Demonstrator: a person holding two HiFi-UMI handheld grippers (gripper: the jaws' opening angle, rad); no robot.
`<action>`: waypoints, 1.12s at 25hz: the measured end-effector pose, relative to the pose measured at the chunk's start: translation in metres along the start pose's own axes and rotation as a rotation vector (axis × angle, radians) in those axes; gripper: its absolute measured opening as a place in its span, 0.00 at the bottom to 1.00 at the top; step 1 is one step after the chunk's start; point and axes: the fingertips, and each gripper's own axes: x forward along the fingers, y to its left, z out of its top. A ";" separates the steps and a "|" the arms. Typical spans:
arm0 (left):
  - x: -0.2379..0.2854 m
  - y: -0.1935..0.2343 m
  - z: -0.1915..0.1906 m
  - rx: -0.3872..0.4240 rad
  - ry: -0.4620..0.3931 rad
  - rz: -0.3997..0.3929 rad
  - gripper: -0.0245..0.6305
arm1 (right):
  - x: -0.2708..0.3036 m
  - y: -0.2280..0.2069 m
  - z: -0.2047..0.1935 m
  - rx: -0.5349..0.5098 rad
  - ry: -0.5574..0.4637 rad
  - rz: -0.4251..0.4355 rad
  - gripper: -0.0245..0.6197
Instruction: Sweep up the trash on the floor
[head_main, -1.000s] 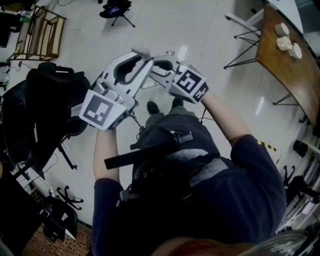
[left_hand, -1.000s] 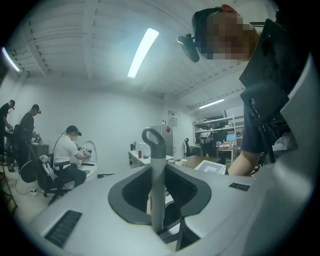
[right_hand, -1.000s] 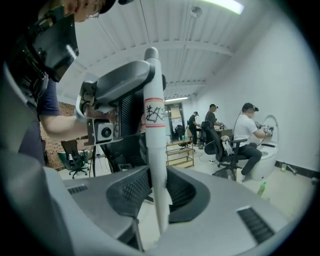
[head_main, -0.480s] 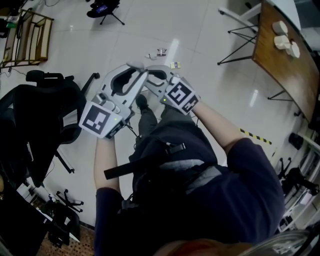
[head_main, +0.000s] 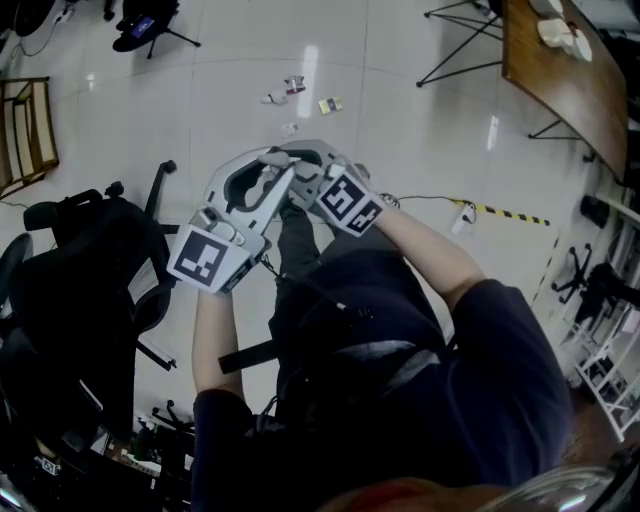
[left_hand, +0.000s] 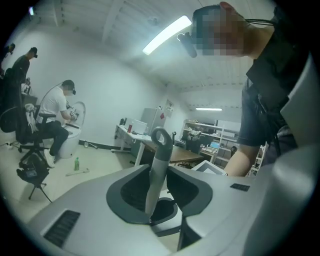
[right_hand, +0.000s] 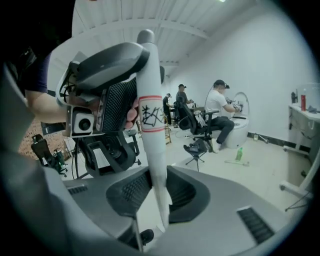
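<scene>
Small scraps of trash (head_main: 293, 86) lie scattered on the white floor ahead of my feet. My left gripper (head_main: 272, 160) and right gripper (head_main: 300, 156) meet tip to tip in front of my body. A grey handle (left_hand: 159, 150) with a loop at its top stands between the left gripper's (left_hand: 159, 172) pads. These jaws have just been opening a little, and the handle still sits gripped between them. The right gripper (right_hand: 157, 175) is shut on a white handle (right_hand: 152, 120) with red bands and black writing. What hangs below either handle is hidden.
A black office chair (head_main: 100, 260) stands close at my left. A wooden table (head_main: 560, 70) on thin legs is far right, with striped floor tape (head_main: 500, 212) before it. A wooden rack (head_main: 25, 130) is far left. Seated people (right_hand: 220, 107) and a green bottle (right_hand: 238, 154) are across the room.
Both grippers have sunk together while keeping tip to tip. The head view has shifted forward, and the floor trash has come fully into sight ahead.
</scene>
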 end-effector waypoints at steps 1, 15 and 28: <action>0.003 0.005 -0.009 -0.007 0.020 -0.014 0.19 | 0.007 -0.005 -0.007 0.009 0.014 -0.025 0.21; 0.062 0.091 -0.019 -0.018 0.050 -0.111 0.20 | 0.068 -0.089 -0.012 0.020 0.012 -0.242 0.21; 0.099 0.117 -0.001 -0.030 0.068 -0.154 0.20 | 0.072 -0.137 0.000 0.052 -0.007 -0.259 0.20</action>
